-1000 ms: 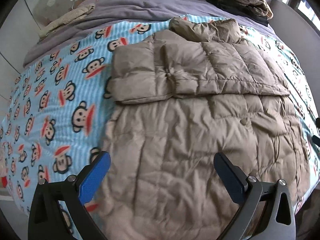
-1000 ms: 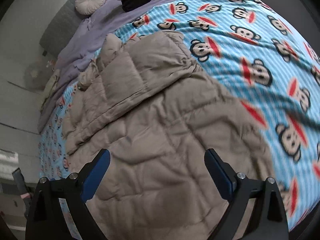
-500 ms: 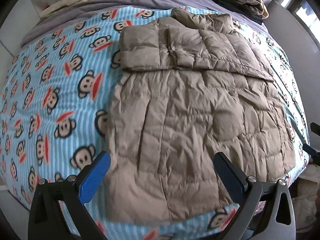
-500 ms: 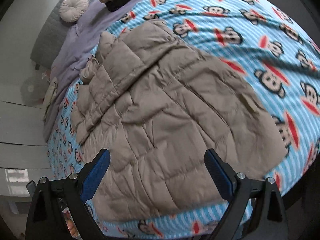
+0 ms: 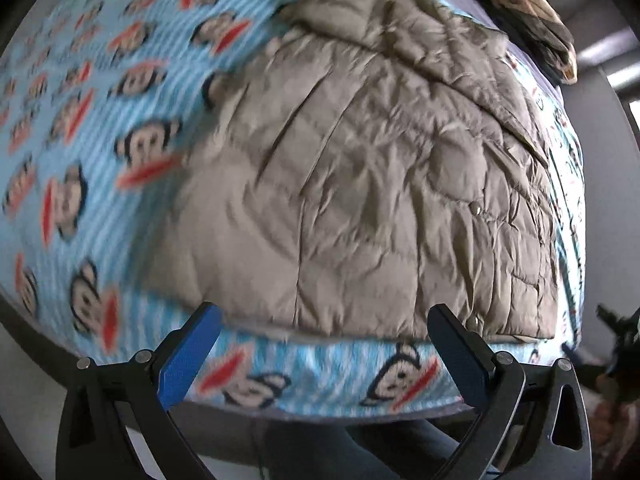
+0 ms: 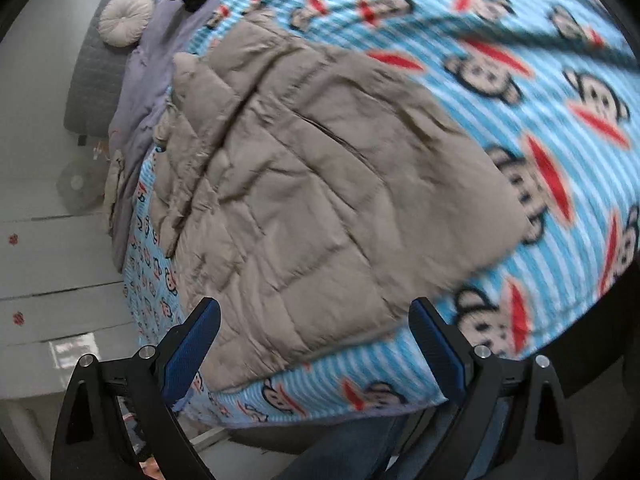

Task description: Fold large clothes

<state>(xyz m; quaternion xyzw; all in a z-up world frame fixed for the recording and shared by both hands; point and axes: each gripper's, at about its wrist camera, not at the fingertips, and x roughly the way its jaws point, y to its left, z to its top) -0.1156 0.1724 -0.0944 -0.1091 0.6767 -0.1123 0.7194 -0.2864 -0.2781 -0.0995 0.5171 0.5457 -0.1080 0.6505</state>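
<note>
A padded jacket (image 5: 360,184) is spread on the bed (image 5: 80,152), filling the middle of both frames, its long axis running from the hem at the lower edge up to the folded sleeves at the top. Its hem lies just ahead of the left tool (image 5: 320,356) and the right tool (image 6: 314,344); neither is clearly nearer. Both tools are spread wide and empty. Compared with half a second ago, both have been drawn back past the hem toward the bed's edge.

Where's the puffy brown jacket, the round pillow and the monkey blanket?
puffy jacket (image 5: 360,200), left wrist view, middle of its back.
round pillow (image 6: 125,18), right wrist view, its centre.
monkey blanket (image 6: 560,80), right wrist view, bare striped part.
</note>
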